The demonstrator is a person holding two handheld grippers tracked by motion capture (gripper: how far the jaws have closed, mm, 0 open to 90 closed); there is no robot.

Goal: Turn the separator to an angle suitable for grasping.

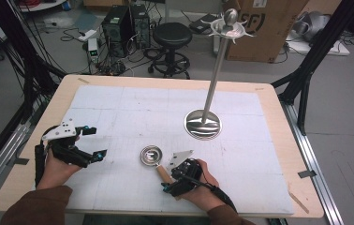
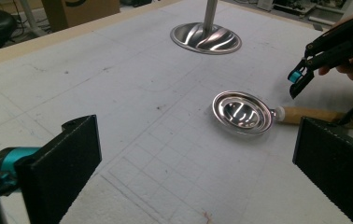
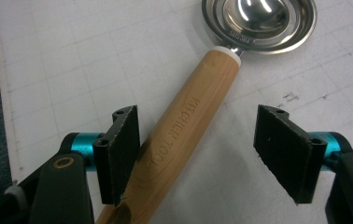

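Observation:
A small steel ladle lies on the white mat, with its round bowl (image 1: pixel 151 155) (image 2: pixel 242 112) (image 3: pixel 261 21) toward the stand and its wooden handle (image 1: pixel 163 172) (image 2: pixel 305 114) (image 3: pixel 188 116) toward the near edge. My right gripper (image 1: pixel 166 180) (image 3: pixel 197 135) is open and straddles the handle. The handle rests against the left jaw in the right gripper view, with a wide gap to the other jaw. My left gripper (image 1: pixel 96 142) (image 2: pixel 198 154) stands open to the left of the ladle, empty, its jaws facing the bowl. The right gripper (image 2: pixel 331 98) appears in the left gripper view too.
A tall metal stand rises from a round base (image 1: pixel 203 124) (image 2: pixel 206 37) at the mat's right centre, with a hooked crown (image 1: pixel 227 27) on top. The mat (image 1: pixel 119 112) covers most of the wooden table. Beyond the far edge are a stool (image 1: pixel 172 35), computers and a cardboard box (image 1: pixel 264 23).

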